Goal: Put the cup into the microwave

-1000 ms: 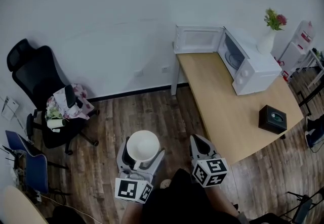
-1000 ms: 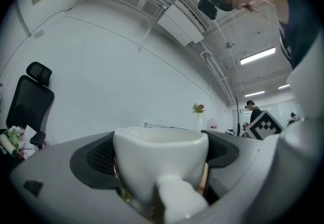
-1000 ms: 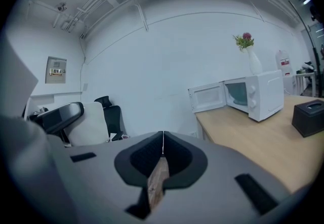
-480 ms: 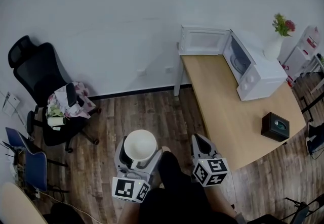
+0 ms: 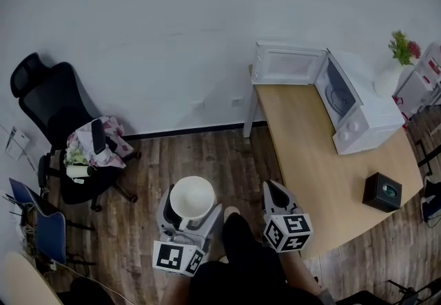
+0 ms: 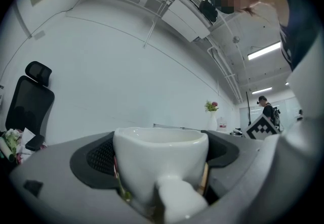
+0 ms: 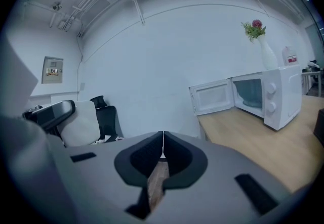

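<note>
I hold the cup upright, pinched between the left gripper's jaws, well apart from the microwave and to its left, its door swung open, while the right gripper, jaws pressed together on nothing, hangs nearer the microwave.

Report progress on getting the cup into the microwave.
Done: cup gripped in the left hand-held gripper; microwave door stands open. In hand: cup held over the floor, short of the table. Left: reach the microwave, set the cup inside. Right hand-held gripper shut, empty.
</note>
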Demonstrator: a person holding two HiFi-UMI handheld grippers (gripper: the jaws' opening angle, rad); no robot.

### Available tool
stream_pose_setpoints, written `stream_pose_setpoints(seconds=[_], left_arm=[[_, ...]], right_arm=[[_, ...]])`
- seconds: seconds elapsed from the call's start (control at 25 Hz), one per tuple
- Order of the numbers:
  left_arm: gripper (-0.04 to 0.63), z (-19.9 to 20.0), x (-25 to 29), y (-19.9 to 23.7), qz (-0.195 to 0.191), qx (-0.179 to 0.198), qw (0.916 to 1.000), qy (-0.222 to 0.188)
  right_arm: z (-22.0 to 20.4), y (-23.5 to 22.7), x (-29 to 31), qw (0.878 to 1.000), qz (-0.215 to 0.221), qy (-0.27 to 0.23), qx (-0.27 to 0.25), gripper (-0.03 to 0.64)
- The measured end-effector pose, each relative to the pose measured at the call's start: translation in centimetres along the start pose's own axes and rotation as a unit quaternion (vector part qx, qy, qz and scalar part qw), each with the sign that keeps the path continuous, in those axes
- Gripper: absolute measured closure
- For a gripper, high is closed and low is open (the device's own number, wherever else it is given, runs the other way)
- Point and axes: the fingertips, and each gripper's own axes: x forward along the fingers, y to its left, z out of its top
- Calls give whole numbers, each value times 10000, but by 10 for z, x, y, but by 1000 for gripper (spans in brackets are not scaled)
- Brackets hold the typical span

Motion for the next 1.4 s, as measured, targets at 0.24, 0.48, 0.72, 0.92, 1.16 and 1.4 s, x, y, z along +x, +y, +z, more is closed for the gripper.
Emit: stream_pose_setpoints(seconds=[0.24, 0.48, 0.72, 0.92, 1.16, 1.4], left_arm=[[115, 1, 40, 15, 60, -22, 10000, 31], [115, 4, 82, 36, 89, -55, 9999, -5], [115, 3, 127, 56, 78, -78, 9999, -19], [115, -1, 164, 71, 51, -113, 9999, -51], [115, -10, 204, 77, -77, -141, 9999, -22], [115, -13, 232, 77, -215, -154, 9996, -15]], right_arm=[[17, -18, 41, 10000, 48, 8, 18, 623], [34, -27, 90, 9999, 141, 66, 24, 623], [49, -41, 136, 9998, 184, 87, -6, 623], [59, -56, 169, 9997, 202, 98, -38, 623], [67, -77, 197, 9999, 132, 93, -50, 623], [69, -94, 214, 9999, 59, 111, 30, 623]])
